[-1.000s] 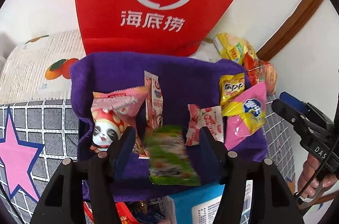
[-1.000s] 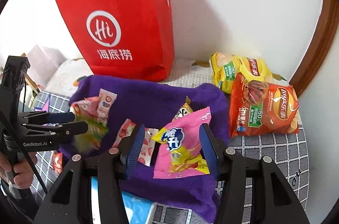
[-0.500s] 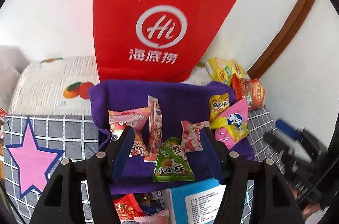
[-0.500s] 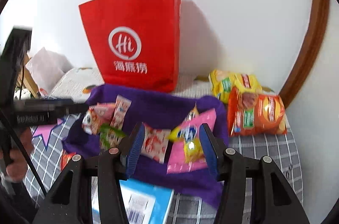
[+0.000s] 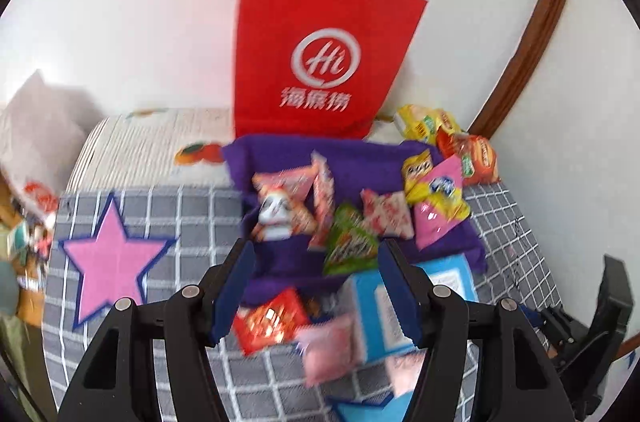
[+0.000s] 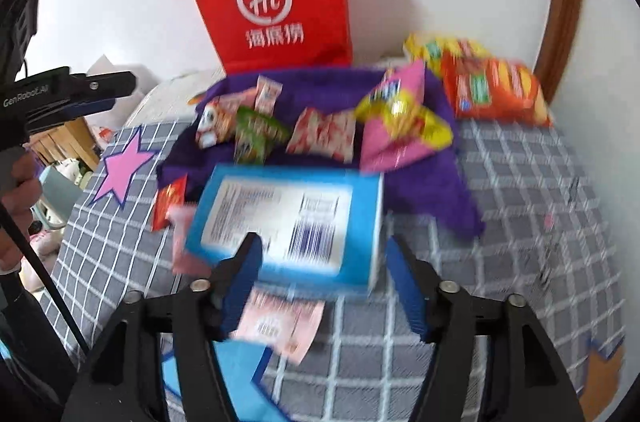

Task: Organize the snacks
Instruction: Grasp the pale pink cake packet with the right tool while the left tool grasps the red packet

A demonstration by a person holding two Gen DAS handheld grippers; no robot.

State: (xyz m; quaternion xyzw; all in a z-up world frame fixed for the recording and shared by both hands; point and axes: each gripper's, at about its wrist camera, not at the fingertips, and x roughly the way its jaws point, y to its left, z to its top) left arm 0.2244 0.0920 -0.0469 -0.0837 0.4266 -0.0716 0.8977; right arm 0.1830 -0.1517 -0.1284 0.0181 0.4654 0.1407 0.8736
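Both views blurred. Left gripper (image 5: 316, 286) over grey checked cloth (image 5: 192, 210), jaws apart, nothing clamped; red packet (image 5: 272, 318) and pale pink packet (image 5: 332, 346) on the cloth below the gap. Right gripper (image 6: 324, 286) jaws just widened, parted, nothing pressed between the pads; blue box (image 6: 288, 222) lying flat just past the fingertips, label and barcode up, not gripped. Pink packet (image 6: 280, 326) on the cloth under the right gripper, at 6 o'clock of the box.

Snacks mostly on purple towel (image 5: 360, 158), at 12 o'clock of the left gripper. On the towel in the left view: panda packet (image 5: 280, 206) at 9 o'clock, slim pink stick packet (image 5: 324, 202) beside it, green packet (image 5: 348, 242) at 6 o'clock near the front edge, pink-and-white packet (image 5: 388, 214) just right of centre, pink bag with yellow (image 5: 436, 202) at 3 o'clock, small yellow packet (image 5: 416, 166) touching its upper edge. Yellow chip bag (image 5: 424, 122) and orange chip bag (image 5: 472, 158) off the towel at 2 o'clock, against the wall, overlapping.

Red paper bag (image 5: 320, 54) upright at 12 o'clock behind the towel, white handles up. Pink star (image 5: 112, 254) on the cloth at 9 o'clock. Hand (image 6: 20, 190) on left gripper's handle at 9 o'clock in the right view.
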